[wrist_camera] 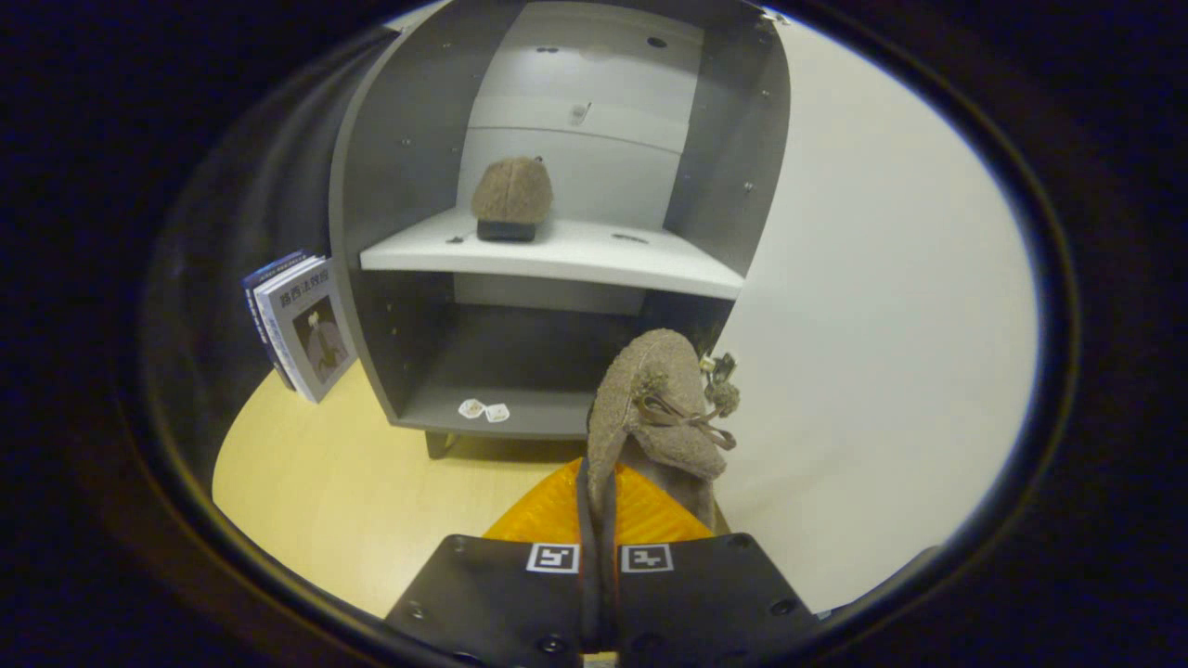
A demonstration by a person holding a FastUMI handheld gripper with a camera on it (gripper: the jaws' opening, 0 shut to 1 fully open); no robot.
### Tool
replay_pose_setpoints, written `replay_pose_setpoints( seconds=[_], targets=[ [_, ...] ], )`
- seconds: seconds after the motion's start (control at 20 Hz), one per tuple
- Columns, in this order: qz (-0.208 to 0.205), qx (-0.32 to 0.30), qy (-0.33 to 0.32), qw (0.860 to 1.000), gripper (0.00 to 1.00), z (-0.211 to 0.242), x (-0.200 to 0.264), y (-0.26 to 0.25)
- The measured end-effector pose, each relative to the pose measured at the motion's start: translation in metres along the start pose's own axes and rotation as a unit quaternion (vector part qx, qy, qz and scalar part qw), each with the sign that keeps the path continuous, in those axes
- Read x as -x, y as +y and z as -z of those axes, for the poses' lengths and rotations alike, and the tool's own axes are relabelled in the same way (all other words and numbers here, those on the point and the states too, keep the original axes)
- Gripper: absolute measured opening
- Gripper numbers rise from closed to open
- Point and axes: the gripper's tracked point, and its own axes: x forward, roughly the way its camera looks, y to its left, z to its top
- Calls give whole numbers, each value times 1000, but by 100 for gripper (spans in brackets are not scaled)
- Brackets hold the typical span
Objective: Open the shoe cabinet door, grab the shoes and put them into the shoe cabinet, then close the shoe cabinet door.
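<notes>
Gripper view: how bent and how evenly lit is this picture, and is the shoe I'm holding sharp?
Gripper view: fisheye bows the cabinet sides outward; the upper shelf is brightly lit, the lower bay shadowed. The held shoe, pinched between the shut gripper fingers, looks fairly sharp, as does the far shoe. No strong glare on the open door.
</notes>
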Motion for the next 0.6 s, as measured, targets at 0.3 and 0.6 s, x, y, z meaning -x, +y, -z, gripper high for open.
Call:
replay_pose_setpoints(
  seconds=[0.3,0.6],
  targets=[
    [28,-5,-58,998,2,-76,18,-4],
    [36,-20,-90,995,2,-128,-9,2]
  ],
)
